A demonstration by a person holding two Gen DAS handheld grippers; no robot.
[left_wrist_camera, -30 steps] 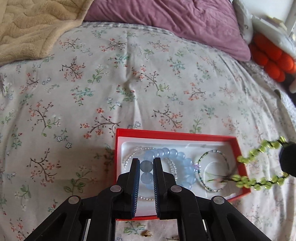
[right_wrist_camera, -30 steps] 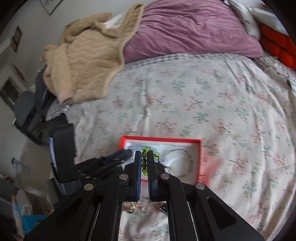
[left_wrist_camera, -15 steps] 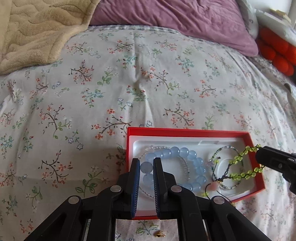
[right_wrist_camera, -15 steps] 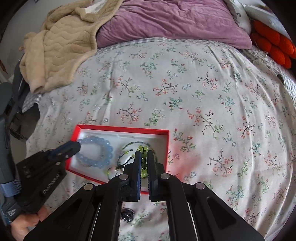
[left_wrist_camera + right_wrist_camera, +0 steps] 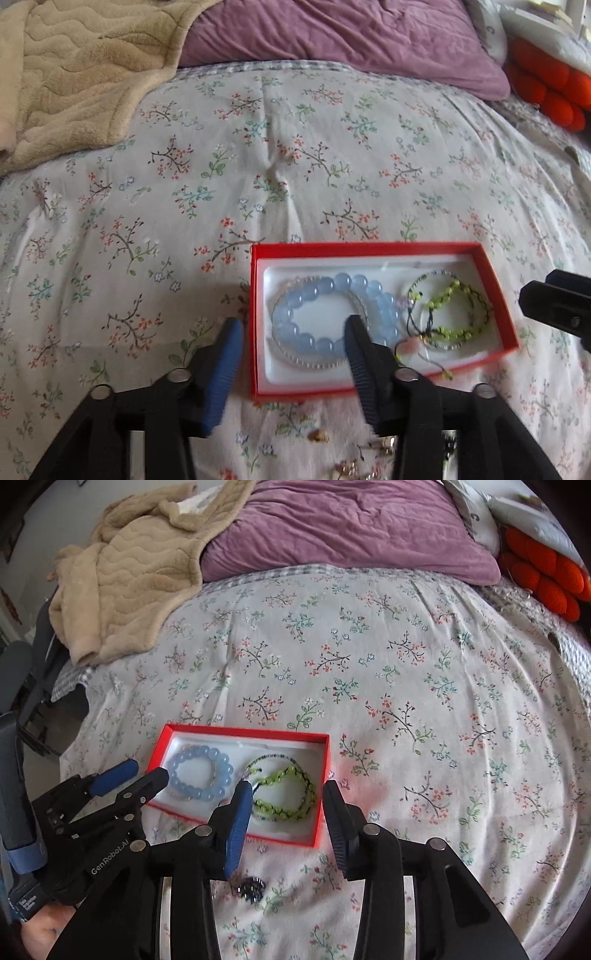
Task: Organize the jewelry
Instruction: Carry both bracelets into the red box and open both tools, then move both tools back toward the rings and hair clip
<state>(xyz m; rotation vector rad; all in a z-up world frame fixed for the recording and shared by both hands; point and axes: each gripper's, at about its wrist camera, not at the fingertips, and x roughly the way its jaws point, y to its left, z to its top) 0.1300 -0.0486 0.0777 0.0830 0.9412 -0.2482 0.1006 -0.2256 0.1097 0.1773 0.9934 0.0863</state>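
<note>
Lying boxed beyond right gripper [image 5: 286, 812]: green bracelet [image 5: 284, 794].

The box [image 5: 380, 248] looks like matt red card with a smooth white lining. In it, the blue bracelet [image 5: 321, 291] has glossy, translucent beads like glass or plastic; the green bracelet [image 5: 448, 295] is small shiny beads on dark cord. The sheet [image 5: 295, 166] is soft printed cloth, the blanket [image 5: 74, 74] plush and quilted, the pillow [image 5: 332, 33] velvety. The left gripper [image 5: 291, 350] is matt black plastic with ribbed blue pads [image 5: 225, 365] and metal pins.
</note>
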